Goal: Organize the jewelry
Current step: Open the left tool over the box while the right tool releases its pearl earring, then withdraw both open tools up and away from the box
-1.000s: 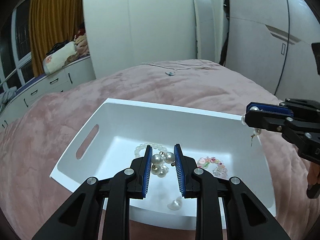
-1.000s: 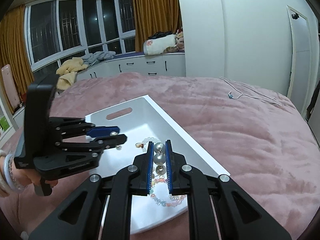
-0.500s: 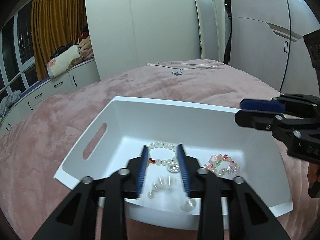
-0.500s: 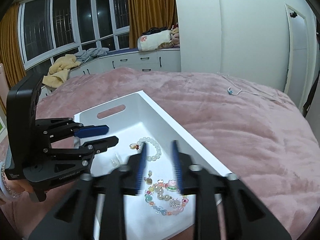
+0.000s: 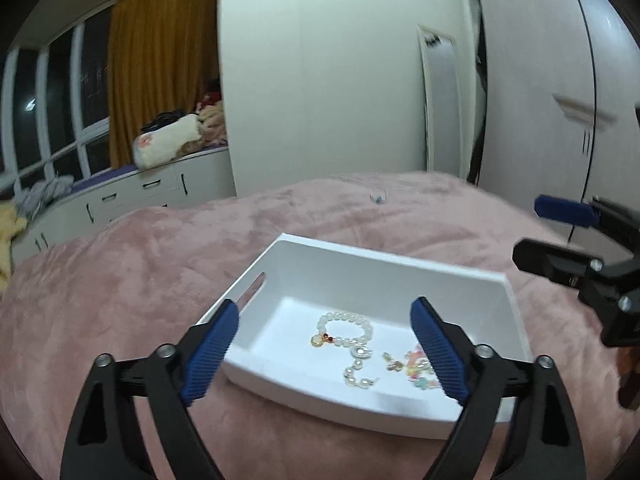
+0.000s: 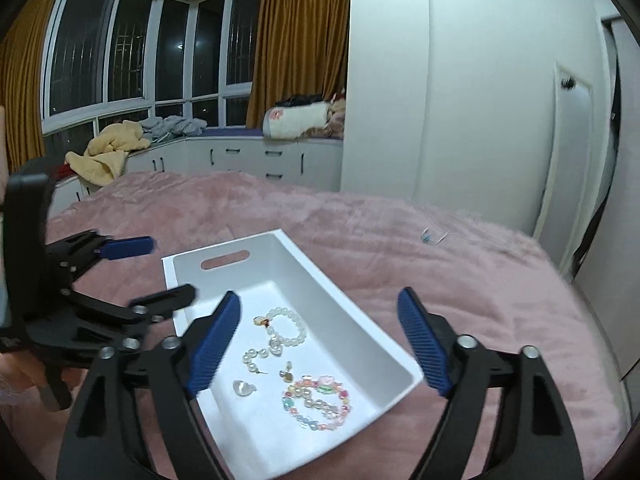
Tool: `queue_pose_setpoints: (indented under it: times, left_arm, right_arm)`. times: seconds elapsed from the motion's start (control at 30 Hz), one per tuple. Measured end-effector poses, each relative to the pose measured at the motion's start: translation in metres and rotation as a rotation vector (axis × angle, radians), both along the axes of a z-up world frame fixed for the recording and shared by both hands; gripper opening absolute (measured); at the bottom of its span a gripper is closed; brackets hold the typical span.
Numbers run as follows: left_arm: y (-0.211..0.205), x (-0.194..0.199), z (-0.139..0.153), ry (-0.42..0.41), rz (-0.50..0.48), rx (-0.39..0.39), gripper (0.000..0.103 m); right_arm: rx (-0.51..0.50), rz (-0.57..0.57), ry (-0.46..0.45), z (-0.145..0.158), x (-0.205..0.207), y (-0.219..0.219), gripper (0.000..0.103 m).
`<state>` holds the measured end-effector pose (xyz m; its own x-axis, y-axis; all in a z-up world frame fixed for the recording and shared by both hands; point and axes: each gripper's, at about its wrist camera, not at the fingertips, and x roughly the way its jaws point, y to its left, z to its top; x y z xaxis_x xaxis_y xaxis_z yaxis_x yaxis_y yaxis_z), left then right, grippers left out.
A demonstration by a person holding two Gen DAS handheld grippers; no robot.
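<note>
A white tray (image 5: pixel 352 258) (image 6: pixel 352 316) lies on the pink bed. In it lie a white bead bracelet (image 5: pixel 345 328) (image 6: pixel 289 327), a pearl earring (image 5: pixel 356 376) (image 6: pixel 253 358), a second earring (image 6: pixel 286 373), a shell-like piece (image 6: pixel 244 388) and a pastel bead bracelet (image 5: pixel 418 368) (image 6: pixel 318 402). My left gripper (image 5: pixel 324 350) (image 6: pixel 156 268) is open and empty above the tray's near side. My right gripper (image 6: pixel 320 338) (image 5: pixel 548 232) is open and empty above the tray.
The pink blanket (image 6: pixel 440 264) covers the whole bed. A thin necklace or cord (image 6: pixel 434 236) (image 5: pixel 378 197) lies on it far beyond the tray. White cabinets (image 6: pixel 248 158) and wardrobes stand behind.
Both grippers have opened wide and let go of their pearl earrings, which now lie in the tray. Both grippers have lifted and pulled back from the tray.
</note>
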<state>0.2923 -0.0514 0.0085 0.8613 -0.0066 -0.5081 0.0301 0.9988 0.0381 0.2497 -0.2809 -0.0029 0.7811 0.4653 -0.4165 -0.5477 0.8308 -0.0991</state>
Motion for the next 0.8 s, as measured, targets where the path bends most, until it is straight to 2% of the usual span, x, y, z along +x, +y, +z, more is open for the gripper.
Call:
queue_pose_setpoints:
  times: [0.1,0.27,0.33,0.43,0.7,0.8]
  left_arm:
    - [0.001,-0.024,0.007,-0.021,0.023,-0.027,0.093]
    - [-0.001,-0.050,0.017,-0.010,0.078,-0.008,0.095]
    - [0.001,-0.062,0.021,-0.009,0.110,-0.024,0.099]
    - [-0.002,-0.079,0.023,0.001,0.145,-0.022,0.100]
    - [-0.013,-0.102,0.006,0.046,0.146,-0.010,0.100]
    - [-0.019,-0.108,-0.001,0.046,0.141,0.034,0.100]
  right_arm:
    - [0.002,-0.020,-0.038,0.008,-0.023,-0.007,0.094]
    - [0.000,-0.009,-0.053,0.015,-0.053,-0.013,0.096]
    - [-0.005,-0.008,-0.060,0.016,-0.066,-0.016,0.098]
    - [-0.005,-0.010,-0.065,0.016,-0.080,-0.020,0.098]
    - [0.044,-0.055,-0.014,0.001,-0.096,-0.032,0.098]
    - [0.043,-0.078,0.003,-0.010,-0.097,-0.033,0.098]
